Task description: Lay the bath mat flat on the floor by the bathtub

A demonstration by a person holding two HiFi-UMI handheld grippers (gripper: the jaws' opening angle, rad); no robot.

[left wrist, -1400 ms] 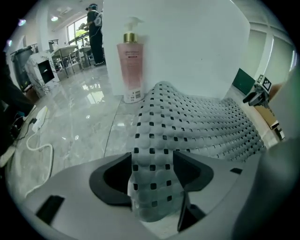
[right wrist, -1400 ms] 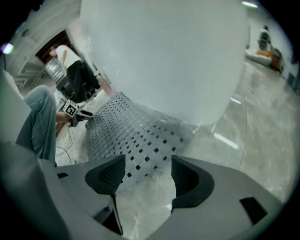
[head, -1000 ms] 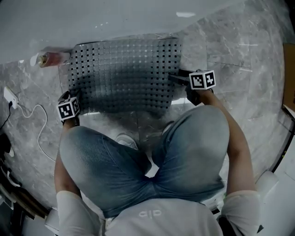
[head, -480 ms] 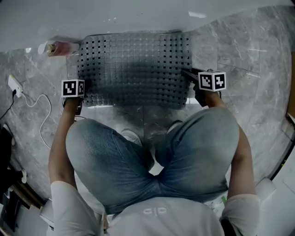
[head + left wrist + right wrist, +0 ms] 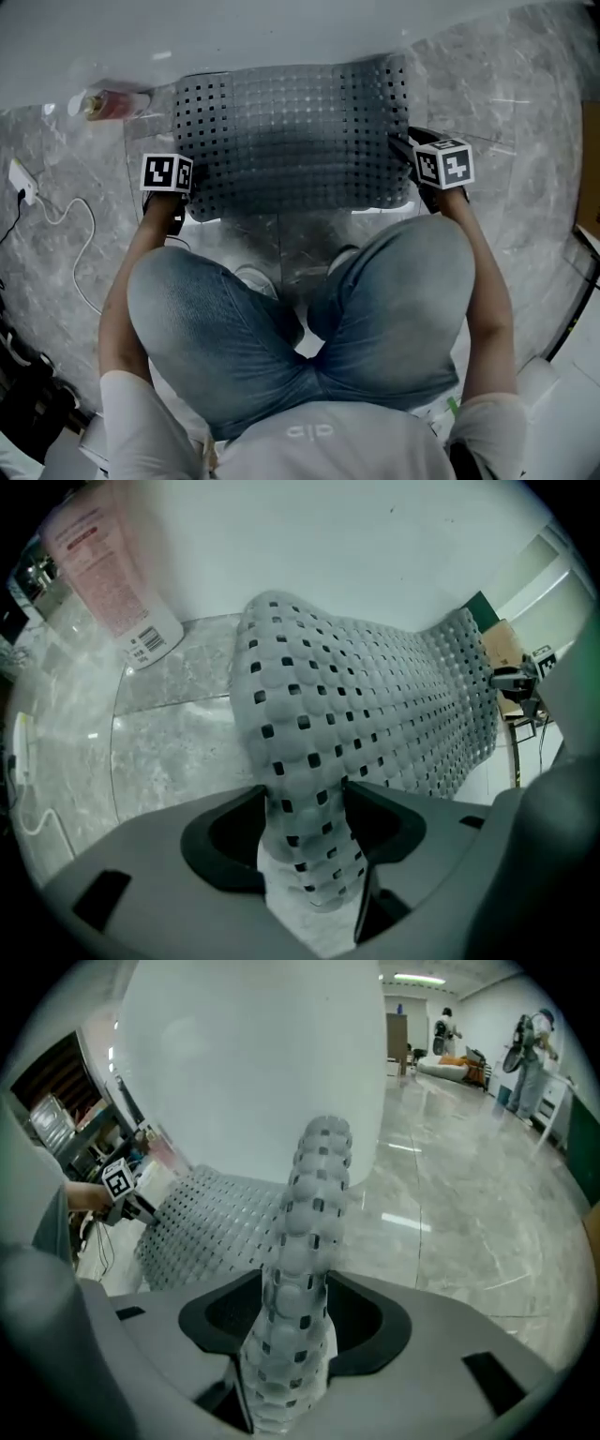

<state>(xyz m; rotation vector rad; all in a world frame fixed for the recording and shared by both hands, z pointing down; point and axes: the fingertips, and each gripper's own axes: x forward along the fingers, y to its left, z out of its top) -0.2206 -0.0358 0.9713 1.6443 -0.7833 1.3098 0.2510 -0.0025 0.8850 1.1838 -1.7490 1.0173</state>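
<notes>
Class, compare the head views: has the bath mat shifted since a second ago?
Yes. The bath mat has shifted right, away from the pink bottle, opening a gap between them.

The person is wearing blue jeans [image 5: 375, 319], the denim washing out paler across the thighs and knees and darkening along the inner seams. A pale, off-white shirt [image 5: 281, 455] is covering the torso, carrying a small outlined logo [image 5: 306, 434] at its middle. Its short sleeves [image 5: 131, 412] are ending above the elbows, leaving the forearms bare. Light-coloured sneakers [image 5: 255, 279] with white toes are showing beneath the legs.
</notes>
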